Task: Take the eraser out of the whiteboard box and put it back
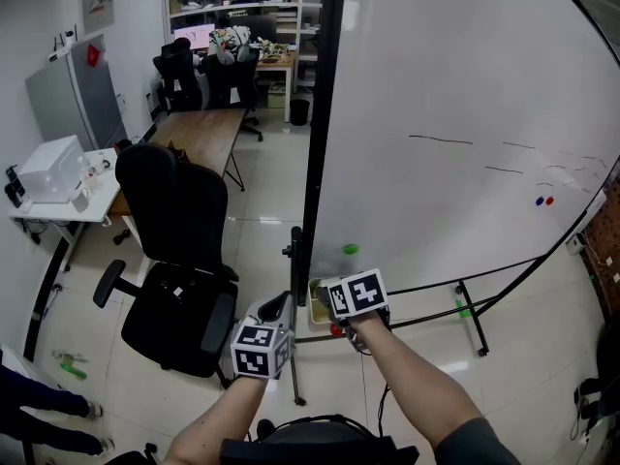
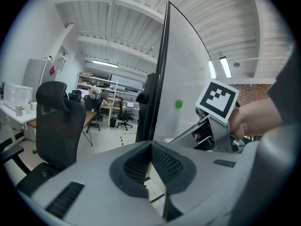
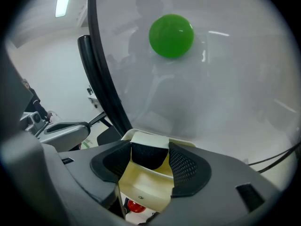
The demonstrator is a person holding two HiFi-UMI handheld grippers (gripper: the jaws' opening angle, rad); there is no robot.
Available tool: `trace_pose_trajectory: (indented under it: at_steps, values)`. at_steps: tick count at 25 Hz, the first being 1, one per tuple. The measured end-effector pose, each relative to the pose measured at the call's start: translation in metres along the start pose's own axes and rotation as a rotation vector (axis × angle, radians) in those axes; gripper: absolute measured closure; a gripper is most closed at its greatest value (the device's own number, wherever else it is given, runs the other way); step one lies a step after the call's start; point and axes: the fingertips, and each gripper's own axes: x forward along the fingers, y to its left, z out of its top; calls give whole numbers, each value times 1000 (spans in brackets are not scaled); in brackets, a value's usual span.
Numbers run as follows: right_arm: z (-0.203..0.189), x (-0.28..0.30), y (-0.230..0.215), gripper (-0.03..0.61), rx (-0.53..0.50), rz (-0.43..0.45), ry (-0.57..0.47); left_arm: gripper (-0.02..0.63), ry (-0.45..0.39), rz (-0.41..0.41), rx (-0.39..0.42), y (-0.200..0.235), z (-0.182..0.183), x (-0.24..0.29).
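Observation:
The whiteboard box (image 3: pixel 141 185) is a cream open tray fixed at the whiteboard's lower left corner, also seen in the head view (image 1: pixel 316 310). The eraser (image 3: pixel 149 155), with a black body and white top, stands between the pads of my right gripper (image 3: pixel 149 161). Both pads press on its sides, just over the box's opening. In the head view the right gripper (image 1: pixel 325 308) points down at the box. My left gripper (image 1: pixel 278 306) hangs beside the board's black frame with its pads (image 2: pixel 151 147) together and nothing in them.
The whiteboard (image 1: pixel 465 114) on a black wheeled stand fills the right side, with a green magnet (image 3: pixel 171 36) just above the box and a red object (image 3: pixel 136 206) under it. A black office chair (image 1: pixel 174 260) stands close on the left. Desks and shelves lie further back.

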Motion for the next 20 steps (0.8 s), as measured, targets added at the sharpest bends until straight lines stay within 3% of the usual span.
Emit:
trace_pose_trajectory:
  at_steps: [7, 19, 20]
  values:
    - [-1, 0, 0, 319, 17, -31, 23, 589, -6, -16, 8, -7, 2, -2]
    - [0, -4, 5, 311, 1, -45, -38, 589, -5, 1, 14, -1, 5, -12]
    - [2, -7, 5, 283, 3, -43, -48, 589, -7, 1, 14, 0, 6, -13]
